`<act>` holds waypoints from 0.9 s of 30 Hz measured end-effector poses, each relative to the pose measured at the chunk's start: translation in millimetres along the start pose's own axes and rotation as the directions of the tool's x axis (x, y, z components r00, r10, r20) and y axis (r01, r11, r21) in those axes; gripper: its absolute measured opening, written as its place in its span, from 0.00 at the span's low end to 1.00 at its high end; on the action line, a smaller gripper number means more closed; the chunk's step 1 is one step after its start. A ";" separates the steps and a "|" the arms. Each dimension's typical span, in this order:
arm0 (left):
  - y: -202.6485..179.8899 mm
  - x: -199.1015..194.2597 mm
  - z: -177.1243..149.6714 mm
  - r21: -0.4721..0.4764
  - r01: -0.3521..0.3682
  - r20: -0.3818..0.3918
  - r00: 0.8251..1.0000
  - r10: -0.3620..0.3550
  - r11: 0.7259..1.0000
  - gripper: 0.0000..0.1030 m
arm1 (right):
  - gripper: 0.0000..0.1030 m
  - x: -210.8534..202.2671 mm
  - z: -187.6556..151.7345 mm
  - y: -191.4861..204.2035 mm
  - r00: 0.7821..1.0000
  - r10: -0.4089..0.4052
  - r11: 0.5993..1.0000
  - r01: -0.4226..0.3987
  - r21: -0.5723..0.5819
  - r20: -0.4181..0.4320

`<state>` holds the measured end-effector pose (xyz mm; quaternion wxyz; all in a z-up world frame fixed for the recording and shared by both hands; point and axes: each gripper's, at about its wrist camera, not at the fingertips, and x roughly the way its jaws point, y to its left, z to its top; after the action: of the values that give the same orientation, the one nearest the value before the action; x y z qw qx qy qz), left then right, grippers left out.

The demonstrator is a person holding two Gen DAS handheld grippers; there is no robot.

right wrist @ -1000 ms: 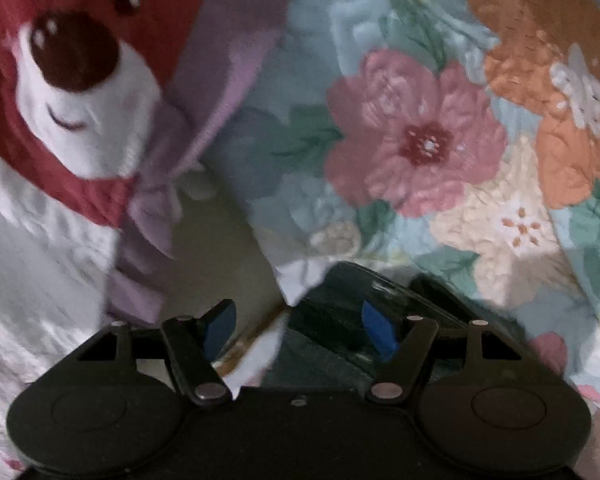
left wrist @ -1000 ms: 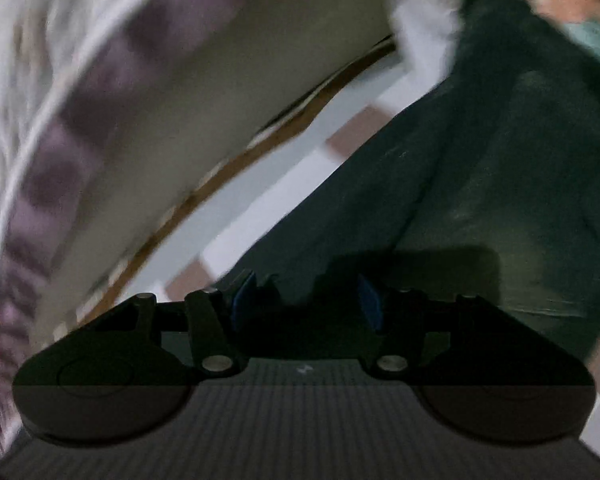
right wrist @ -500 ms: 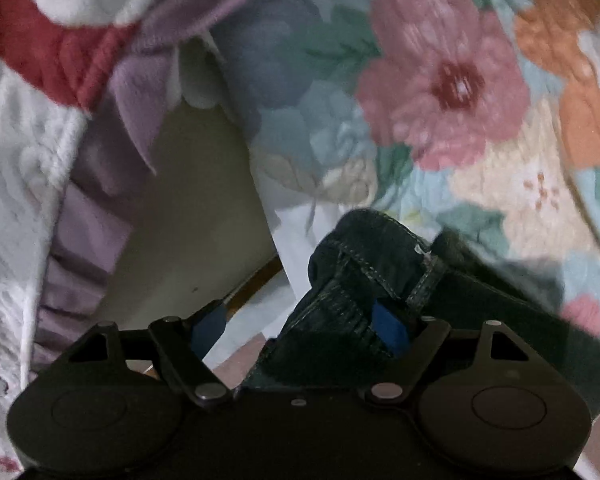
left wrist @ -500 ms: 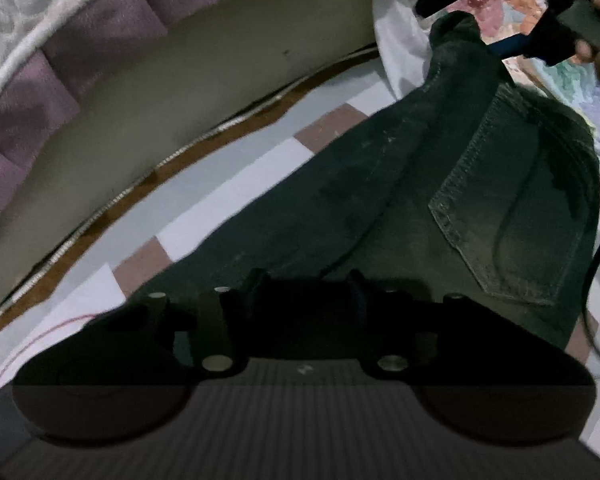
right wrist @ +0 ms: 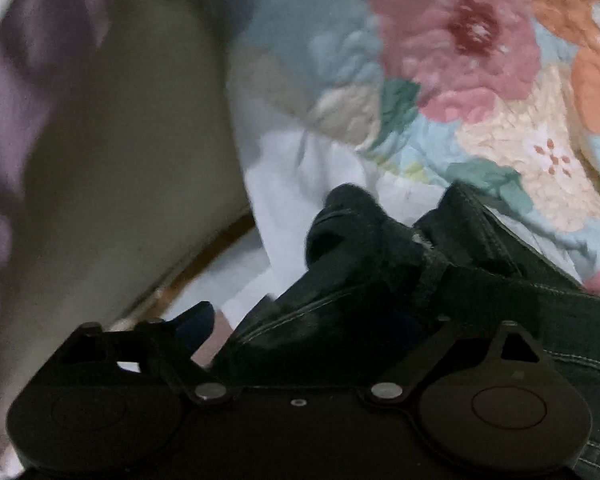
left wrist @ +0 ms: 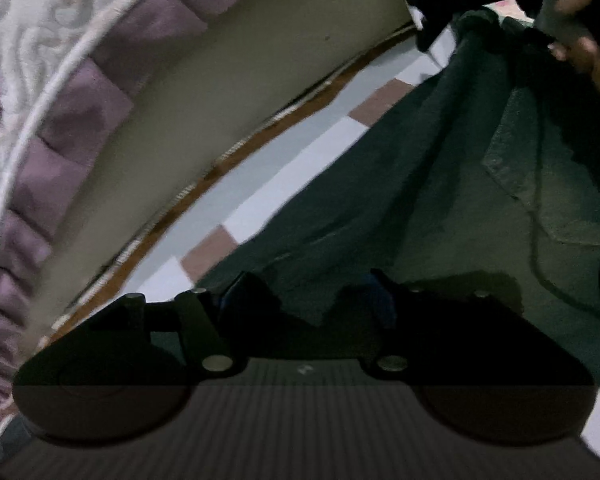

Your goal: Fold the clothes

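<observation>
Dark jeans (left wrist: 440, 208) lie spread on a checked sheet (left wrist: 300, 168), back pocket up. My left gripper (left wrist: 306, 296) sits low over the near part of the jeans, its blue-padded fingers apart with a fold of denim between them. In the right wrist view the bunched waistband (right wrist: 372, 248) lies between the wide-spread fingers of my right gripper (right wrist: 308, 320); the right pad is hidden under the denim. A hand (left wrist: 580, 44) holds that gripper at the far end of the jeans.
A white quilted cover with a purple frill (left wrist: 80, 120) rises on the left beside a beige panel (left wrist: 220, 100). A floral quilt (right wrist: 460, 80) lies beyond the waistband. A black cable (left wrist: 540, 240) trails across the jeans.
The right gripper dropped from the bear-print cover down onto the waistband, which now sits between its fingers. The left gripper's fingers spread slightly and its view swung left.
</observation>
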<state>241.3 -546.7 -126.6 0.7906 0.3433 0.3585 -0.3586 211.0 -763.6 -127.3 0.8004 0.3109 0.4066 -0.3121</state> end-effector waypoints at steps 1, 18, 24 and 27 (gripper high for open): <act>1.6 -0.7 -1.0 0.008 -0.020 0.008 1.000 0.020 1.000 0.62 | 0.92 -2.6 -2.0 3.8 1.000 -0.005 1.000 0.006 -0.024 0.010; 73.1 -17.7 -58.6 -0.204 -0.064 0.122 0.988 0.090 0.977 0.64 | 0.14 -45.2 13.7 -54.8 0.945 0.239 0.877 -0.309 0.369 0.223; 84.0 -18.5 -52.8 -0.302 -0.024 0.148 0.986 0.072 0.953 0.69 | 0.11 -62.6 20.6 -43.1 0.932 0.174 0.913 -0.273 0.303 0.318; 75.0 -1.6 -52.4 -0.294 -0.085 0.077 0.991 0.113 0.952 0.70 | 0.11 -71.3 24.0 -37.2 0.920 0.143 0.929 -0.252 0.271 0.366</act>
<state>284.8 -466.2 -130.4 0.8653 0.2240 0.3523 -0.2776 160.1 -786.8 -64.6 0.8267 0.4149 0.1741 -0.3378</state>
